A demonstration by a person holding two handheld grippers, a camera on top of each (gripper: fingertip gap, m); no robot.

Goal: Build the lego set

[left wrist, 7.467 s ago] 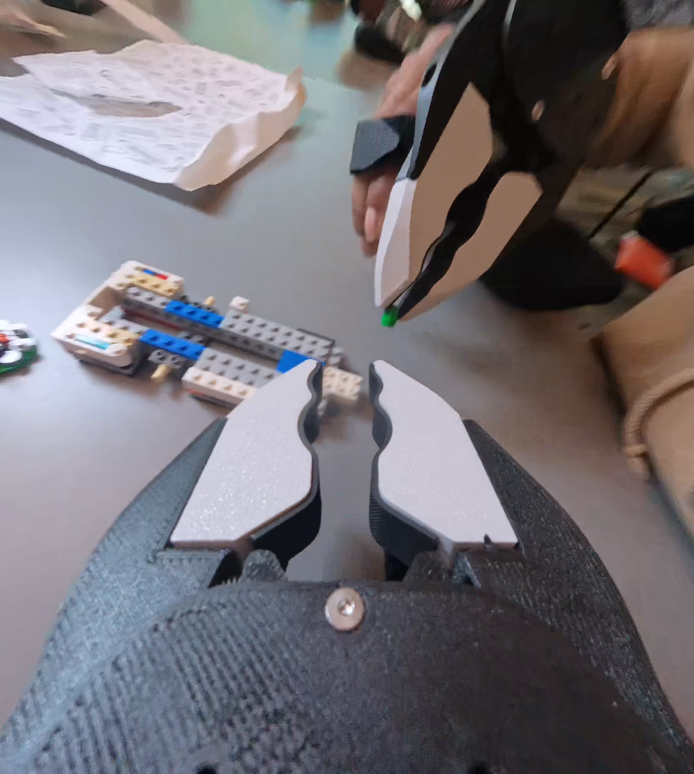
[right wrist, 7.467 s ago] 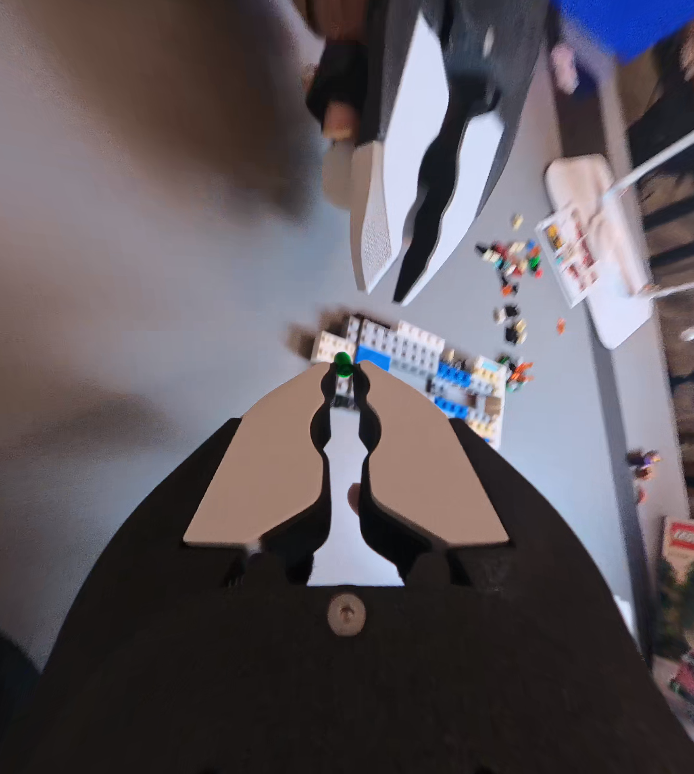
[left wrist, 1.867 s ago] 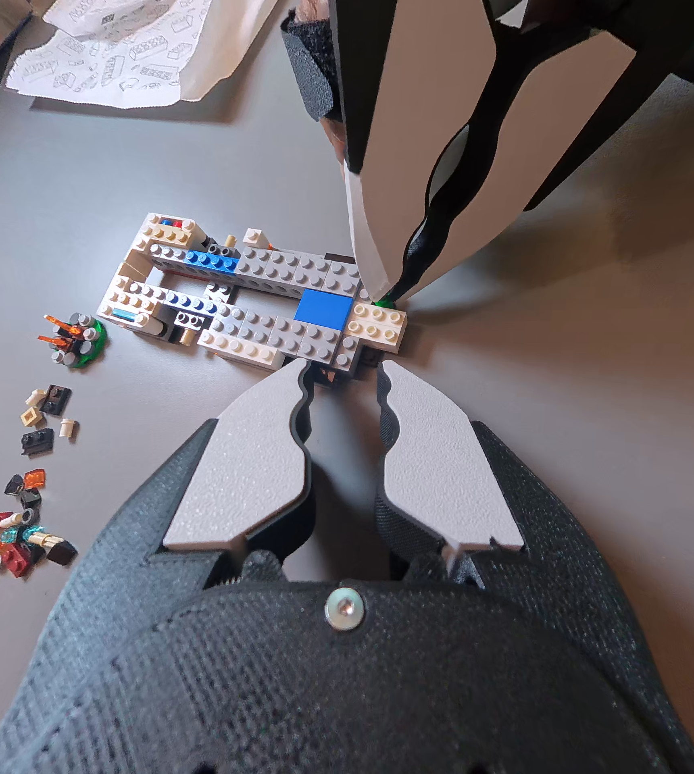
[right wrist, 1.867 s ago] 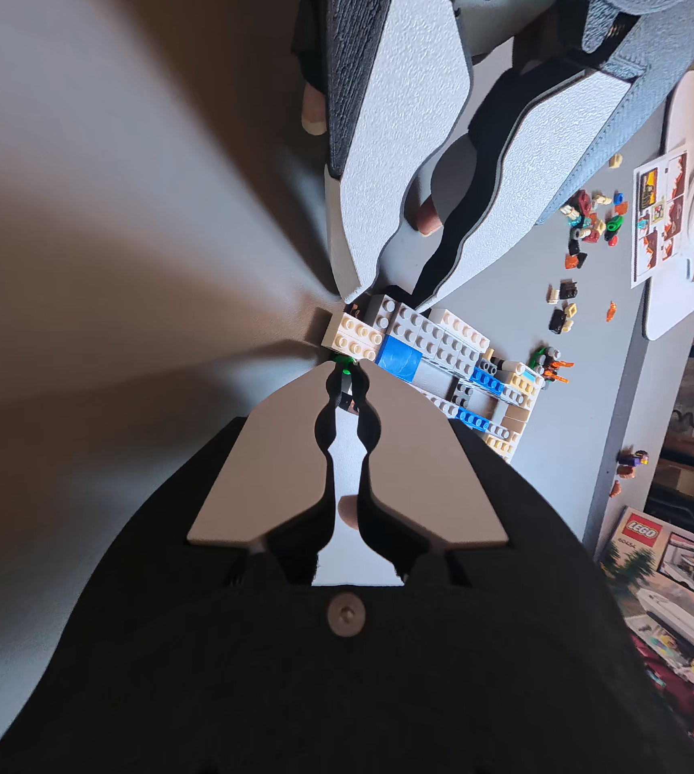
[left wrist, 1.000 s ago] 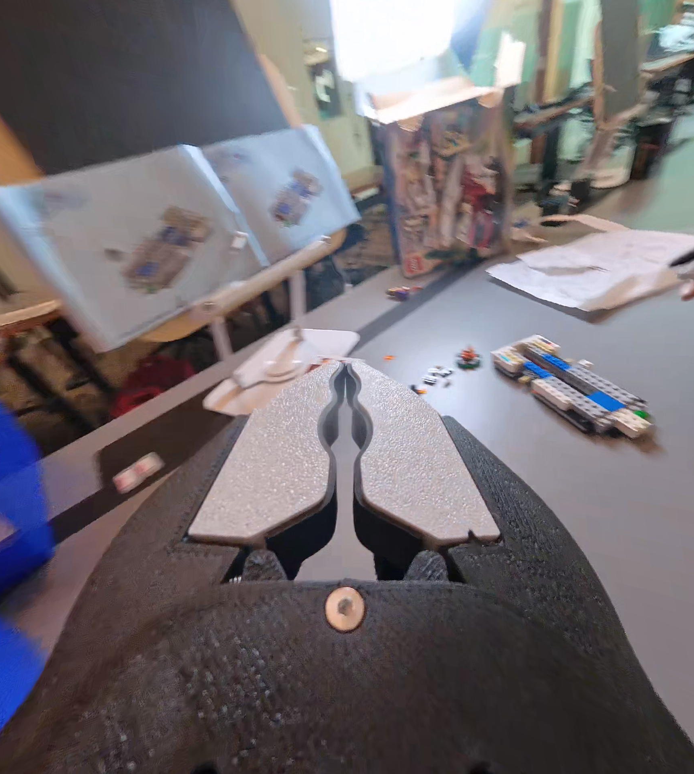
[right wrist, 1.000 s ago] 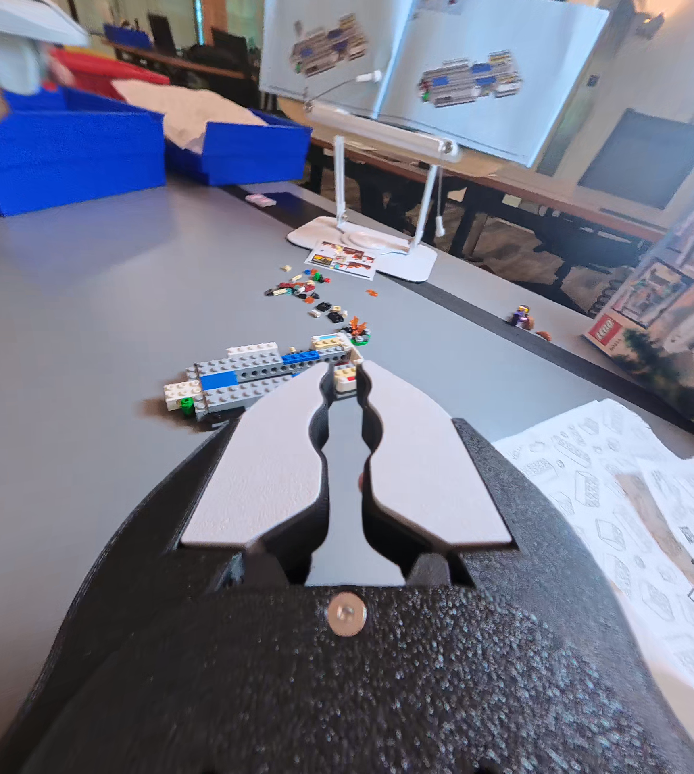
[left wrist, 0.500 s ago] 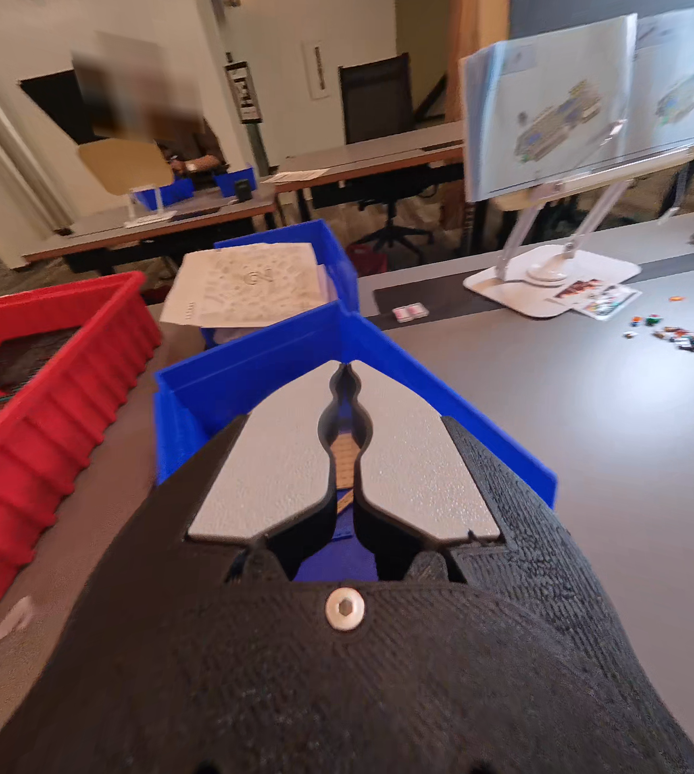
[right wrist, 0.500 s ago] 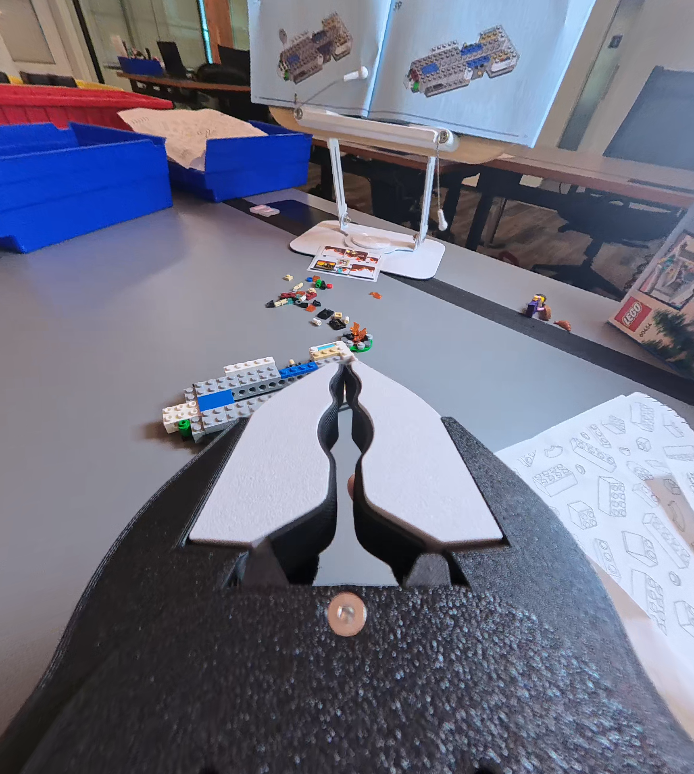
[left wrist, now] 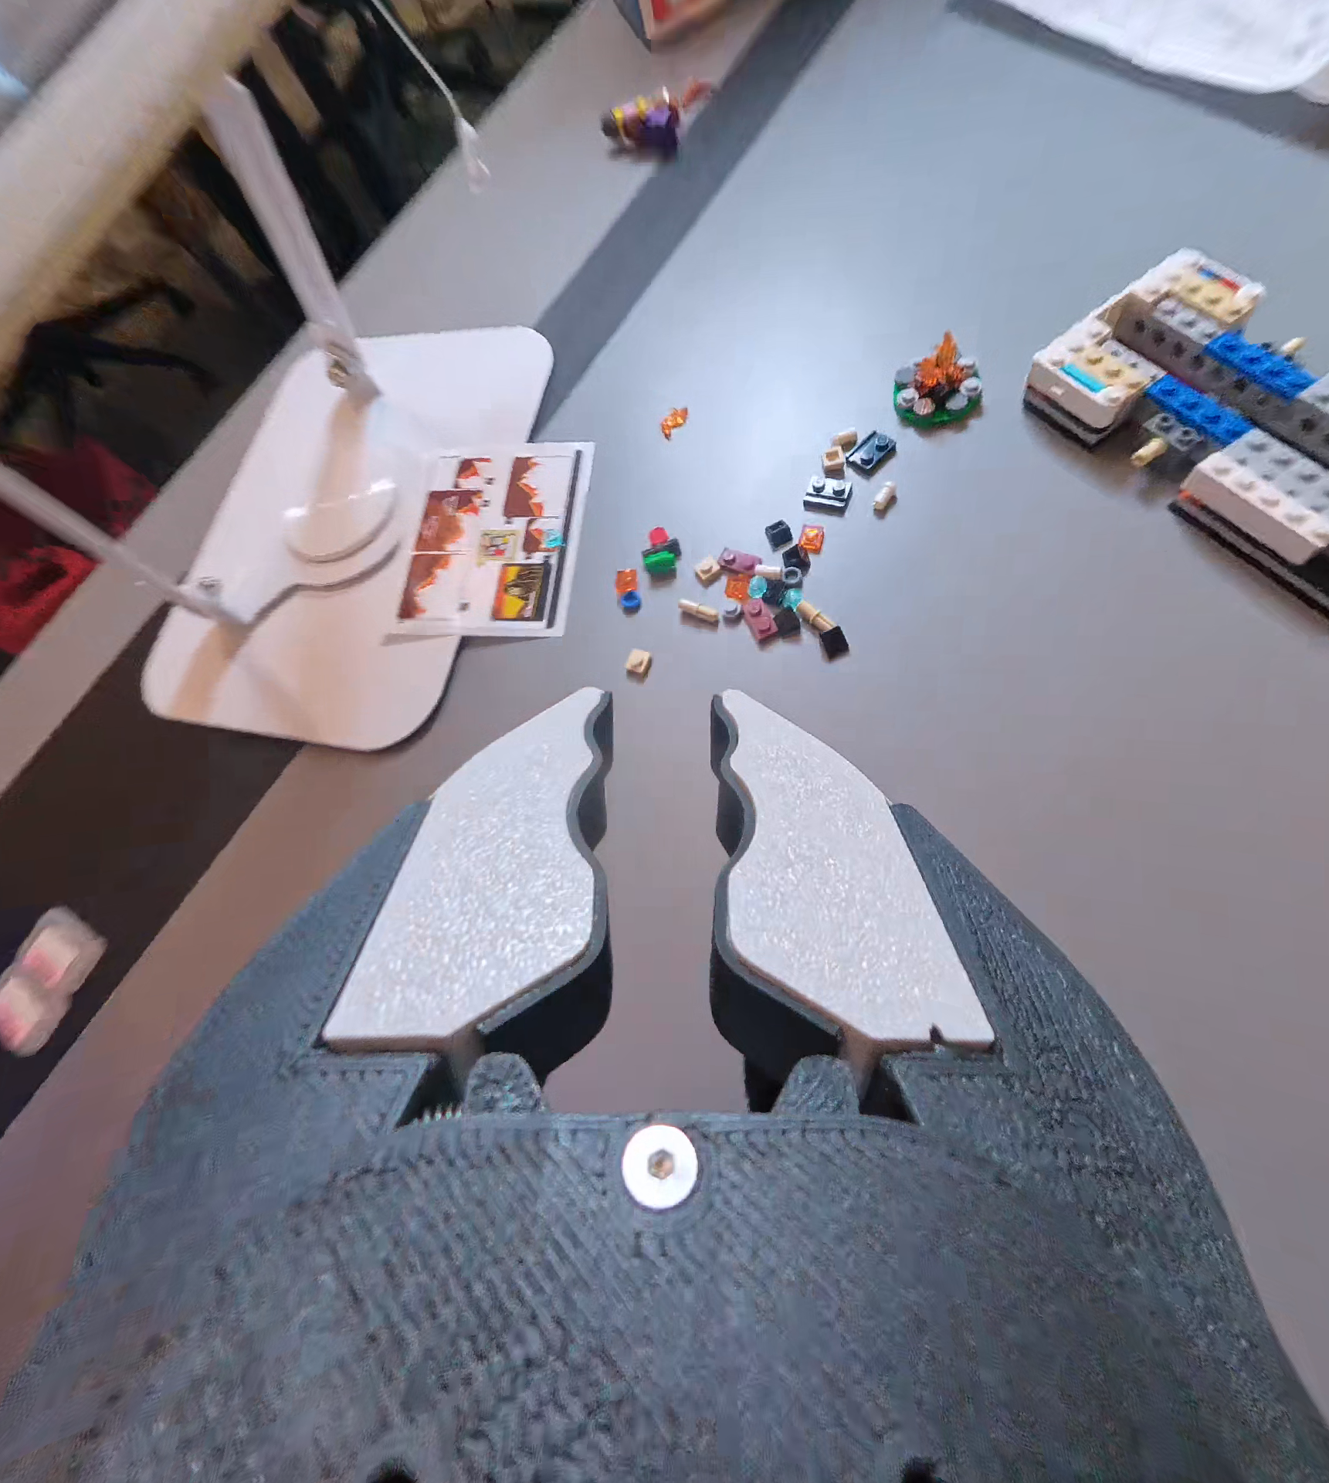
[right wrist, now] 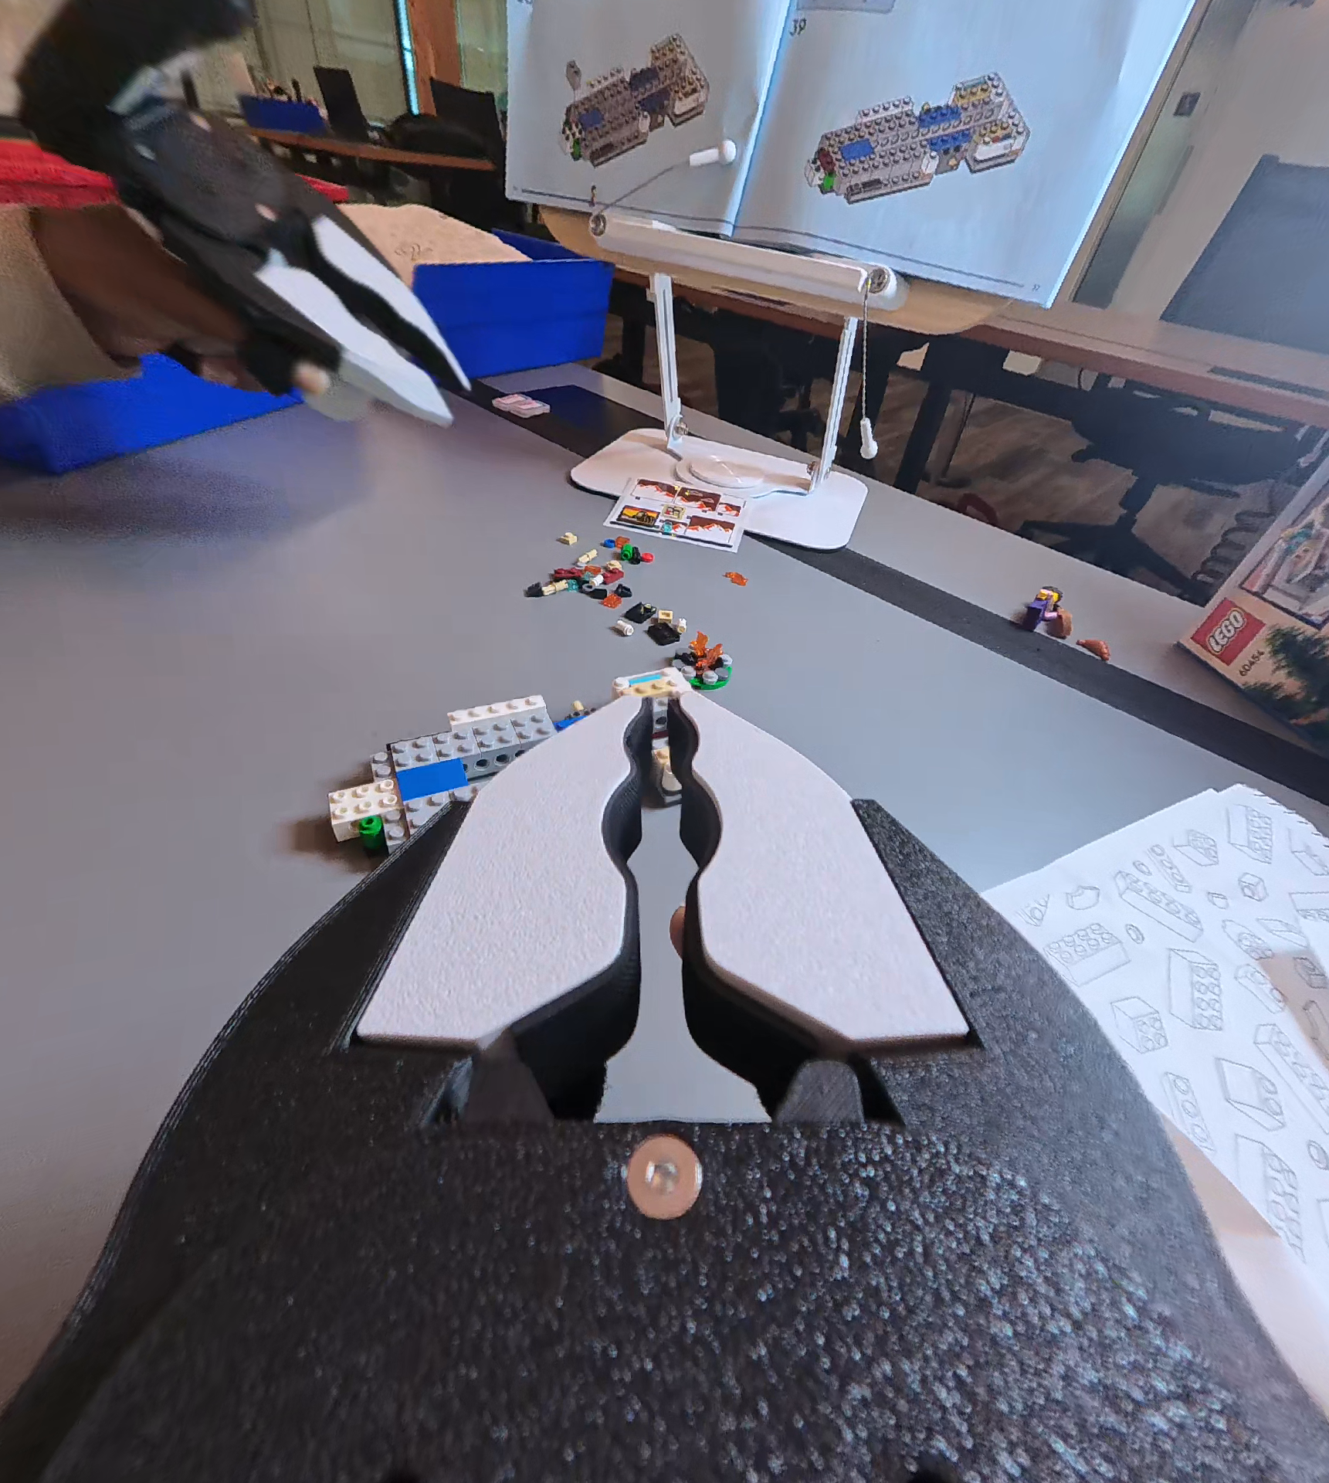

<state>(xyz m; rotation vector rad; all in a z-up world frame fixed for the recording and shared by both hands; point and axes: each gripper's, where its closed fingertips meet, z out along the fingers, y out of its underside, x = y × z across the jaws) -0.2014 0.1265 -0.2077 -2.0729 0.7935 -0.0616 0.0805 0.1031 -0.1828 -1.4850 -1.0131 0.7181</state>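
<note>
The brick model [right wrist: 476,754], a long grey, white and blue assembly with a small green piece at its near end, lies flat on the grey desk [right wrist: 163,682]. The right gripper [right wrist: 662,702] hangs above the model's far end, its tips drawn almost together with only a thin slit between them and nothing clamped; bricks seen through the slit lie on the desk beyond. The left gripper [left wrist: 661,702] is poised over bare desk with its fingers [left wrist: 484,867] apart and empty, nearest a lone tan stud [left wrist: 638,663] just ahead of the tips. Beyond that lies a scatter of loose small pieces [left wrist: 757,578], a small campfire build [left wrist: 937,385] on a green disc, and a printed sheet [left wrist: 496,546] resting on the white stand base [left wrist: 308,578]. The stand carries an open instruction booklet [right wrist: 805,120]. Many pieces remain unattached. Printed paper [right wrist: 1246,1003] and a product box [right wrist: 1311,610] lie to the right.
</note>
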